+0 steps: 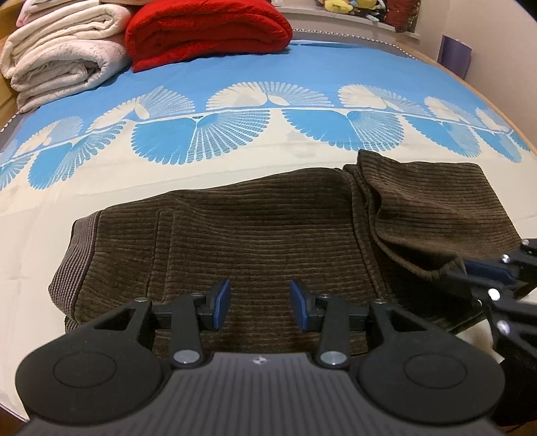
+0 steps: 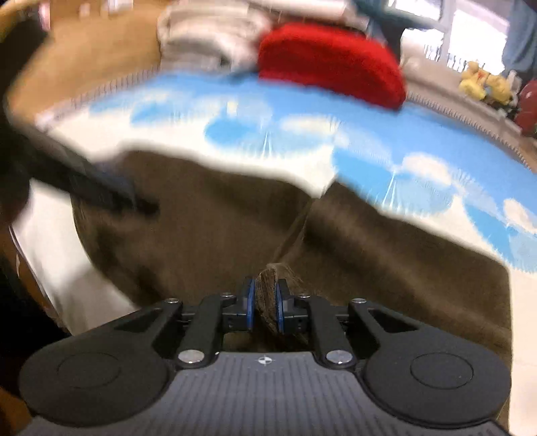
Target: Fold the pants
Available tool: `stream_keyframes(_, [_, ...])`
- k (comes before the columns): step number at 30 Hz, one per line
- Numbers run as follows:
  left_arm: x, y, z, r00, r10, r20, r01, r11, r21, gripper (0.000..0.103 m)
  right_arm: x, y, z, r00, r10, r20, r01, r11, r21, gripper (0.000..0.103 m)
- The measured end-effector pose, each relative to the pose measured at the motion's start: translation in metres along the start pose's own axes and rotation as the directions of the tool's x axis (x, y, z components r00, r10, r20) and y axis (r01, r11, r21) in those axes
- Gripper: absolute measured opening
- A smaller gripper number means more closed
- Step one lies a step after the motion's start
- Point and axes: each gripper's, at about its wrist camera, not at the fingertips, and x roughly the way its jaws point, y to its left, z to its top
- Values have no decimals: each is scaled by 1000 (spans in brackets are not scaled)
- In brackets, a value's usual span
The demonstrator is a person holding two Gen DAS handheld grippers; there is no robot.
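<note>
Brown corduroy pants (image 1: 235,234) lie across the bed, waistband at the left, with the leg end folded back over them at the right. My left gripper (image 1: 260,303) hovers open over the near edge of the pants, nothing between its blue pads. In the blurred right wrist view the right gripper (image 2: 265,302) is shut on a bunched edge of the pants (image 2: 386,255). The right gripper (image 1: 476,271) also shows at the right edge of the left wrist view, pinching the folded leg. The left gripper (image 2: 100,187) appears as a dark blur at the left of the right wrist view.
The bed (image 1: 235,84) has a blue and cream sheet with a fan pattern. Folded cream blankets (image 1: 63,50) and a red blanket (image 1: 204,30) sit at its far left. Plush toys (image 2: 486,84) line a shelf behind the bed.
</note>
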Motion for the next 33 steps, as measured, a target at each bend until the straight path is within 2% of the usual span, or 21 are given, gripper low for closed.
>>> stream_keyframes(2, [2,-3,1,1000,-2,-2,2,1000,12,44,-3,2,-6,997,59,-42,-60,998,-29,13])
stream_keyframes(3, [3,-5,1,1000,-4,-4,4,1000,17,44,3,6,-14,991,84,-101,-89,995,-51,13])
stream_keyframes(5, [5,-7,2,1000,-5,-8,5,1000,18,44,16,15,-28,973,93,-211,-121,985,-122,14])
stream_keyframes(6, [5,-8,3,1000,-7,-9,8,1000,15,44,19,19,-33,970,83,-228,-120,981,-154,15])
stream_keyframes(8, [6,-11,4,1000,-14,-9,14,1000,13,44,14,18,-31,975,83,-205,-113,984,-139,16])
stream_keyframes(13, [9,-19,6,1000,-21,-8,22,999,31,44,-8,-13,-11,990,121,-74,-114,989,90,19])
stream_keyframes(16, [11,-23,8,1000,-24,-10,24,999,31,44,-5,-25,-9,993,103,-65,-92,984,150,19])
stream_keyframes(18, [12,-26,9,1000,-24,-12,24,999,32,44,0,-29,-11,993,83,-84,-70,986,151,19])
stream_keyframes(21, [14,-30,10,1000,-27,-13,27,999,41,44,15,-29,-18,986,58,-155,-37,990,136,21])
stream_keyframes(23, [15,-32,10,1000,-27,-14,27,999,47,44,29,-23,-26,961,74,-265,-46,993,109,24])
stream_keyframes(25, [16,-34,11,999,-30,-14,30,998,47,44,27,-18,-26,965,55,-255,-41,997,61,23])
stream_keyframes(29, [16,-39,11,999,-36,-12,36,998,53,44,16,-32,-17,978,64,-196,-35,988,148,24])
stream_keyframes(31, [14,-42,12,999,-34,0,34,998,62,43,21,-34,-20,970,51,-237,-19,990,137,25])
stream_keyframes(32, [12,-43,14,999,-32,14,31,998,61,42,26,-31,-25,958,50,-281,-19,994,111,26])
stream_keyframes(33, [8,-43,16,999,-33,41,31,998,53,39,27,-30,-27,956,45,-290,-22,996,84,27])
